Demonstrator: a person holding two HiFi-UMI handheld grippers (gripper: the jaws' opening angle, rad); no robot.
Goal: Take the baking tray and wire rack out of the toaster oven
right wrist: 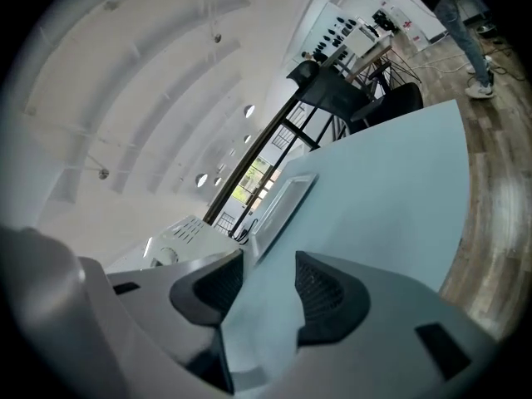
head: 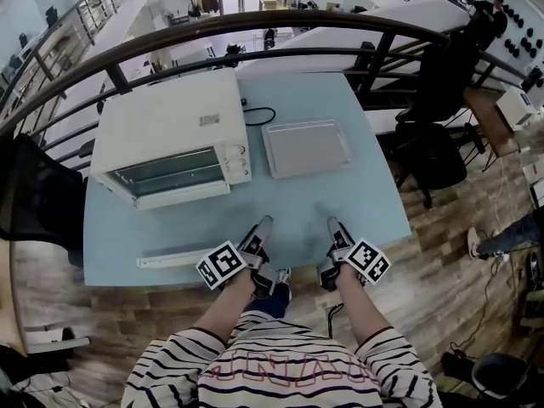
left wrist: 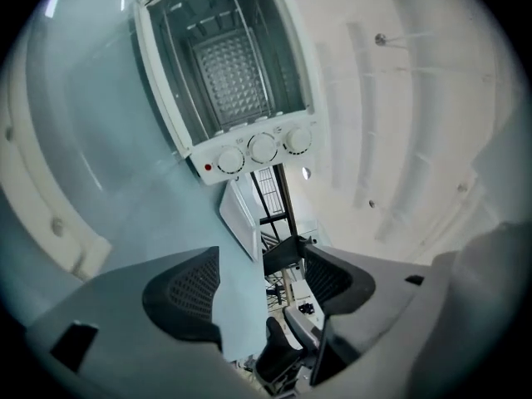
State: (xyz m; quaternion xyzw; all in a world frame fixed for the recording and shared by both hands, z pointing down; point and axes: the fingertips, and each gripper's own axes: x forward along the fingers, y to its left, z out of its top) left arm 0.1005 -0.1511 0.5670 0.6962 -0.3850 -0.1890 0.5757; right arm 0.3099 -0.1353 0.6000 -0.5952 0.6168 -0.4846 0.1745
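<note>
Tray out on the bench, rack unaccounted for, both tongs empty.

We count one toaster oven (head: 170, 134), door shut, with three knobs (left wrist: 263, 148), and one baking tray (head: 306, 149) already lying on the bench (head: 357, 219) just right of it. We judge that half done. One long pale strip (head: 170, 257) lies near the front edge; we cannot tell whether it is the wire rack or whether the rack sits behind the glass. Left tongs (head: 263, 226) and right tongs (head: 337, 228) hover over the near edge, both spread, pinching nothing.
</note>
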